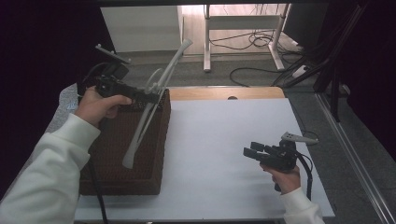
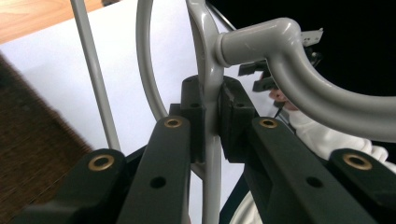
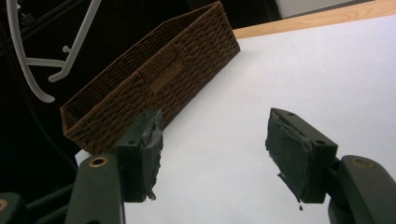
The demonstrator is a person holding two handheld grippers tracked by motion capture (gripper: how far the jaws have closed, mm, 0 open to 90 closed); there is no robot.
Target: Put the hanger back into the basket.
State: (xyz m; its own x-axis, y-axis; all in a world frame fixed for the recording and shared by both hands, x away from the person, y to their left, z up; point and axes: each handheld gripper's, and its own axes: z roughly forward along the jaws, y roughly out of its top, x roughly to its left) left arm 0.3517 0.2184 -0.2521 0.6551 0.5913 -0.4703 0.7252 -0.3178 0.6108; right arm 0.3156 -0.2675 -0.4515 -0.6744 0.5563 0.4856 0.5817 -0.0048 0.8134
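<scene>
A person sits at a table (image 1: 224,140) covered with a white sheet, a two-jaw gripper in each hand. The left gripper (image 1: 152,97) is raised over a brown woven basket (image 1: 154,172) that stands on the table's left side. Its jaws are clamped tight on a pale grey plastic hanger (image 1: 142,128), which hangs in the air at a slant: one end points up and away beyond the basket's far rim, the other dips low over the basket's inside. Whether that low end touches the basket is hard to tell from above. In the left gripper view the pads (image 2: 194,116) pinch a thin upright bar of the hanger (image 2: 208,60), close to where its thick curved hook branches off to the right. The right gripper (image 1: 250,151) is held low over the bare sheet on the right side, well apart from the basket, pointing left toward it. Its jaws stand partly apart with nothing between them. In the right gripper view the basket (image 3: 154,79) lies ahead, with the hanger (image 3: 42,65) above it at the upper left.
</scene>
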